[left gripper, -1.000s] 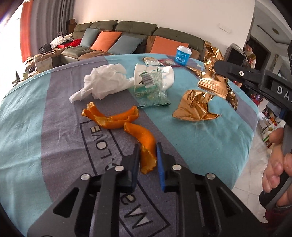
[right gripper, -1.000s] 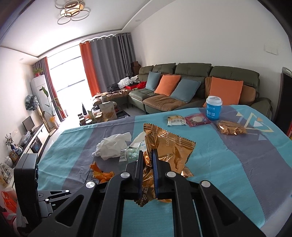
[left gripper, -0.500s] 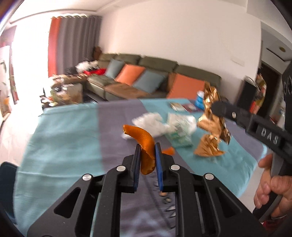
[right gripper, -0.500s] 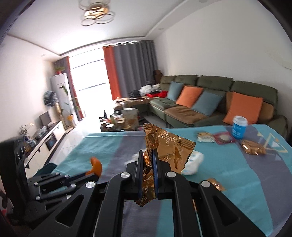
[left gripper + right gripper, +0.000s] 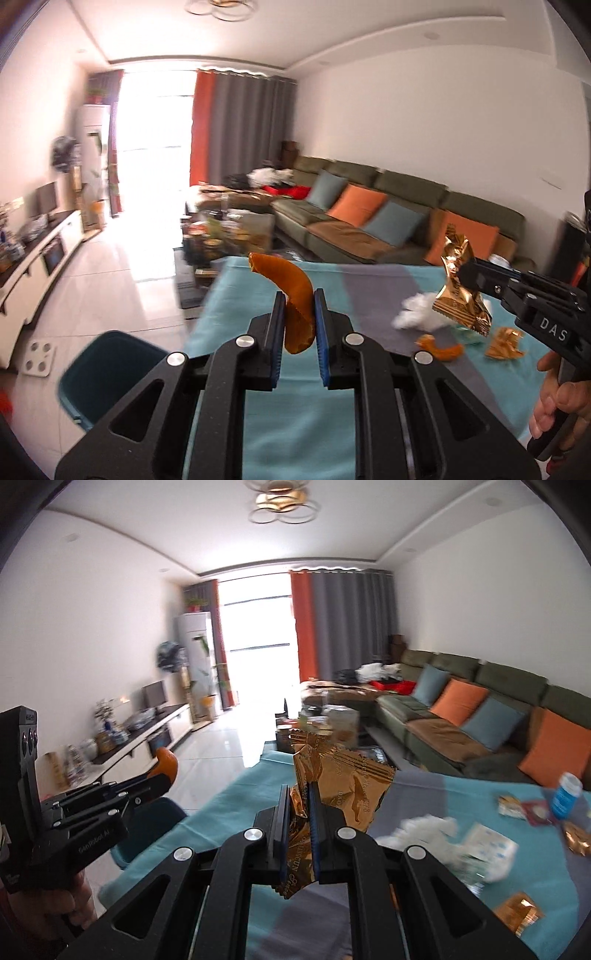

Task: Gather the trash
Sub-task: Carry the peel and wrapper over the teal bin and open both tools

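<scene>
My left gripper point(image 5: 299, 301) is shut on a curved strip of orange peel point(image 5: 291, 291), held in the air over the left end of the table. My right gripper point(image 5: 297, 797) is shut on a crumpled gold foil wrapper point(image 5: 343, 790), also lifted clear of the cloth. From the left wrist view the right gripper point(image 5: 460, 277) and its gold wrapper point(image 5: 458, 291) hang at the right; from the right wrist view the left gripper point(image 5: 162, 775) with its peel point(image 5: 166, 762) shows at the left. A dark teal bin point(image 5: 107, 365) stands on the floor beside the table's left edge.
On the teal and grey tablecloth point(image 5: 295, 424) lie another orange peel point(image 5: 441, 349), a white tissue point(image 5: 424, 829), a clear plastic bag point(image 5: 487, 845), gold wrappers point(image 5: 519, 917), small packets point(image 5: 513, 805) and a blue cup point(image 5: 567, 794). A sofa point(image 5: 480, 709) and a cluttered coffee table point(image 5: 229, 229) stand beyond.
Both grippers have risen off the table and swung left, carrying the peel and the gold wrapper. The teal bin has come into view at lower left.
</scene>
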